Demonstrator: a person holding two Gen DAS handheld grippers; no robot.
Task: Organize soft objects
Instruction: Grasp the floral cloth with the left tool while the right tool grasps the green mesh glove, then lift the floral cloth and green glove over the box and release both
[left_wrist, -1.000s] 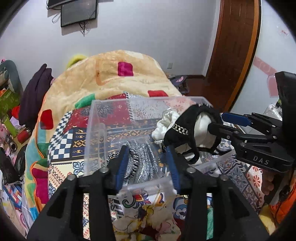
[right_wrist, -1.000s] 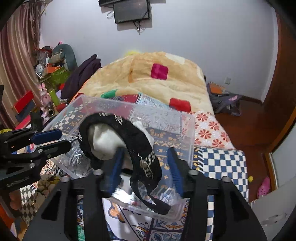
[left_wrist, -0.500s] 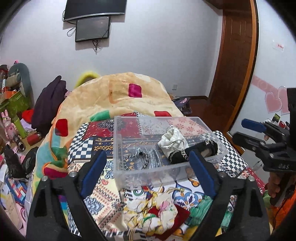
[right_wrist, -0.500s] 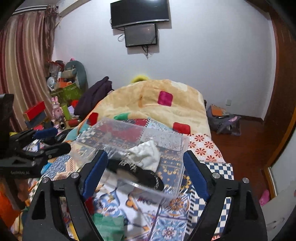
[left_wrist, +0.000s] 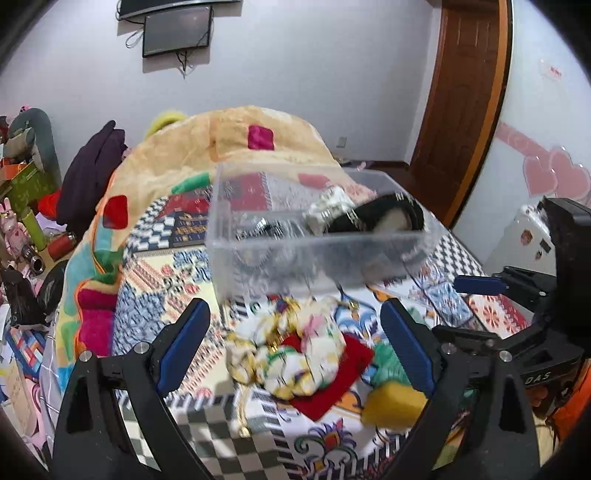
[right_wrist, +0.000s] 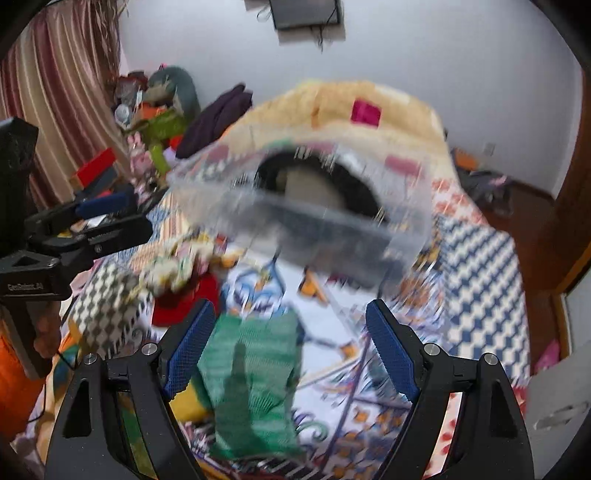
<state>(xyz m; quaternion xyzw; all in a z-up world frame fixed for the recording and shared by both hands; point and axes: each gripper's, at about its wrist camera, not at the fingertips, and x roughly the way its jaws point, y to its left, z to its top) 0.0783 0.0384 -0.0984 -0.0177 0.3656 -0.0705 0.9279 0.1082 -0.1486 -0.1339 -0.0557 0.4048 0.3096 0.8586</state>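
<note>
A clear plastic bin (left_wrist: 317, 251) stands on the patterned bedspread and holds a black-and-cream soft item (left_wrist: 384, 221), a white cloth (left_wrist: 328, 208) and a dark silvery piece. It also shows, blurred, in the right wrist view (right_wrist: 306, 221). My left gripper (left_wrist: 295, 343) is open and empty above a floral scrunchie (left_wrist: 295, 354) lying on a red cloth (left_wrist: 332, 384). A yellow item (left_wrist: 391, 406) and a green one lie beside it. My right gripper (right_wrist: 288, 354) is open and empty over a green mesh cloth (right_wrist: 255, 384).
A folded beige blanket (left_wrist: 236, 147) fills the bed behind the bin. Clutter, toys and dark clothes (left_wrist: 88, 177) crowd the left side. A wooden door (left_wrist: 465, 96) is at the right. The other gripper shows at each view's edge (left_wrist: 517, 295).
Both grippers opened wide and pulled back from the bin toward the bed's near end. The black-and-cream item that the right gripper held now lies in the bin.
</note>
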